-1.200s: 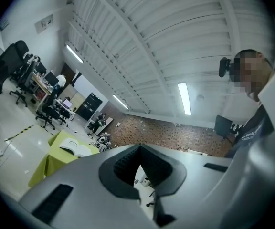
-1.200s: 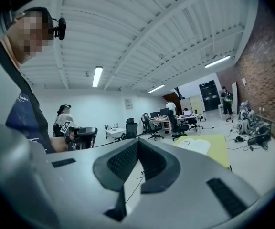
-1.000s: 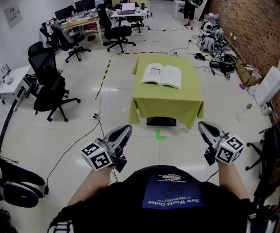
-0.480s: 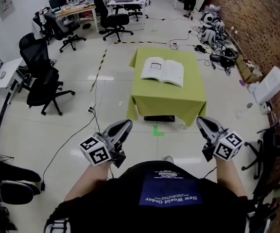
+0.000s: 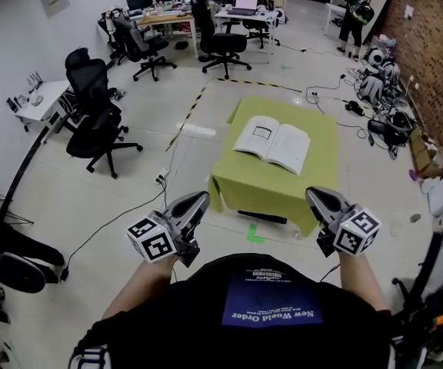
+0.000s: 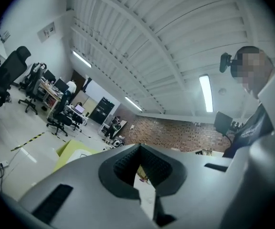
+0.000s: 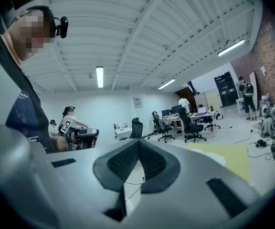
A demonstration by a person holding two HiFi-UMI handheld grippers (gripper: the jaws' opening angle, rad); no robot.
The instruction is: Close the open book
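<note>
The open book (image 5: 274,144) lies flat, white pages up, on a small table with a yellow-green cloth (image 5: 323,177), a few steps ahead of me. My left gripper (image 5: 201,198) is held low in front of my body, shut and empty, short of the table's near left corner. My right gripper (image 5: 312,194) is level with it, also shut and empty, its tip over the table's near edge in the head view. The left gripper view shows a corner of the cloth (image 6: 69,150) past the closed jaws. The right gripper view shows the cloth (image 7: 230,157) to the right.
Black office chairs (image 5: 98,121) stand on the floor to the left, with desks and monitors (image 5: 168,14) behind. Cables and bags (image 5: 383,98) lie along the brick wall at right. A green tape mark (image 5: 254,234) is on the floor before the table. A person (image 5: 354,10) stands far back.
The table and book have drawn nearer and shifted right in the head view. Both grippers were carried forward with me, still shut and side by side.
</note>
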